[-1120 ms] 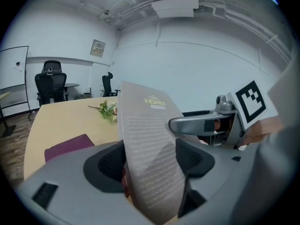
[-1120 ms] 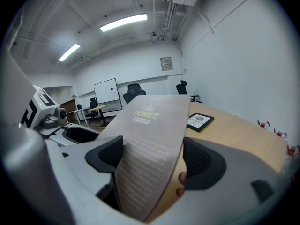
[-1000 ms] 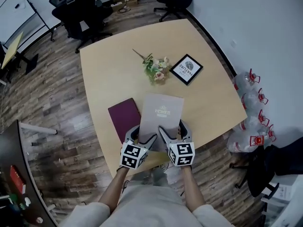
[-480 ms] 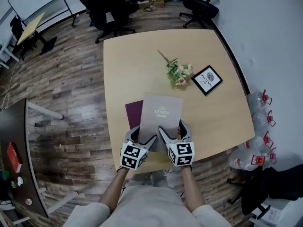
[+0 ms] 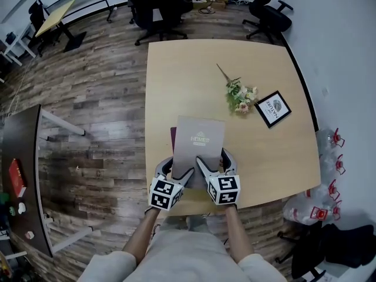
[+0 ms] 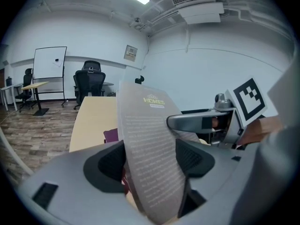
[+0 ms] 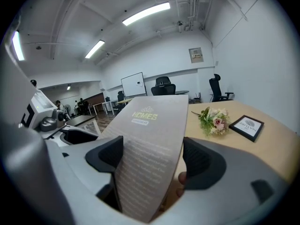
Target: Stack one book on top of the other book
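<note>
A grey book (image 5: 198, 141) printed "HOMES" hangs just above the wooden table (image 5: 176, 75), held at its near edge by both grippers. My left gripper (image 5: 177, 170) is shut on its near left corner, and my right gripper (image 5: 215, 163) is shut on its near right corner. The left gripper view has the grey book (image 6: 147, 139) standing on edge between the pads of the left gripper (image 6: 152, 163). It also fills the jaws of the right gripper (image 7: 152, 161). A maroon book (image 5: 173, 138) lies flat under the grey one, with only a strip showing at its left. That strip of the maroon book (image 6: 111, 135) also shows in the left gripper view.
A small bunch of flowers (image 5: 239, 93) and a black framed picture (image 5: 273, 108) lie further back on the right of the table. Office chairs (image 5: 155, 4) stand beyond the far edge. Water bottles (image 5: 332, 175) sit on the floor at the right, and a dark side table (image 5: 17, 175) at the left.
Both grippers have carried the grey book to the left, over the maroon book. That book lay fully in sight beside it and now shows only as a strip.
</note>
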`<state>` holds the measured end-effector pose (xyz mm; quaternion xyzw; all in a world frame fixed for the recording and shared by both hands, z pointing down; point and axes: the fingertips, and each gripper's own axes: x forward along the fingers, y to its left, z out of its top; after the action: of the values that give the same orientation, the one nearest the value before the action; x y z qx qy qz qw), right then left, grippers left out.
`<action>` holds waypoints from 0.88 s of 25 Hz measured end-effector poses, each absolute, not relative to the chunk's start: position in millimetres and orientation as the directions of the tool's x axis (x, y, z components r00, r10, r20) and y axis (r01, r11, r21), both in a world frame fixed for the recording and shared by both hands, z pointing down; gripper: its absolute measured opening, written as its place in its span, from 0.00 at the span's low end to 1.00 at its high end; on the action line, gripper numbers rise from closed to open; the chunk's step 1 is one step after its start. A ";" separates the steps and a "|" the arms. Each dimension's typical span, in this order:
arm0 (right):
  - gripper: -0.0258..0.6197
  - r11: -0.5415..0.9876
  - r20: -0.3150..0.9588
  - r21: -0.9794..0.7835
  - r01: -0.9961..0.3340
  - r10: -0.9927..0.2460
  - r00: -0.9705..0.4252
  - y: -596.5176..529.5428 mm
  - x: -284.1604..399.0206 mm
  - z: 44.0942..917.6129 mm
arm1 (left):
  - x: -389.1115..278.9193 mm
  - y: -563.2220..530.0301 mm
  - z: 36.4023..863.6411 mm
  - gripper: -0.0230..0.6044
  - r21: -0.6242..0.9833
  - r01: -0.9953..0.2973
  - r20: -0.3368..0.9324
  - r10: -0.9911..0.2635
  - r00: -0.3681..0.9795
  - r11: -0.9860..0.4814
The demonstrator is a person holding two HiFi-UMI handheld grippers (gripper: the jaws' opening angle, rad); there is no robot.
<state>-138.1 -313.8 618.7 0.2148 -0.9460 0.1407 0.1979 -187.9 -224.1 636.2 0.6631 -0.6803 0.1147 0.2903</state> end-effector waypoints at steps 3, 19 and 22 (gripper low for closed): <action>0.66 0.874 0.451 -0.182 -0.451 -0.333 -0.828 -309.1 -149.1 625.9 | -196.0 -217.2 643.5 0.58 0.241 -0.964 0.556 -0.830 0.040 0.115; 0.65 0.872 0.533 -0.225 -0.434 -0.263 -0.804 -321.3 -178.2 660.3 | -215.3 -222.0 674.0 0.58 0.254 -0.965 0.607 -0.788 0.102 0.070; 0.65 0.870 0.542 -0.239 -0.432 -0.249 -0.802 -322.5 -179.9 666.3 | -215.2 -222.9 678.6 0.58 0.273 -0.960 0.609 -0.784 0.119 0.066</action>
<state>-179.9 -322.5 666.3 0.1825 -0.9325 0.1780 0.2559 -215.2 -222.9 678.6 0.6703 -0.6503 0.1322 0.3320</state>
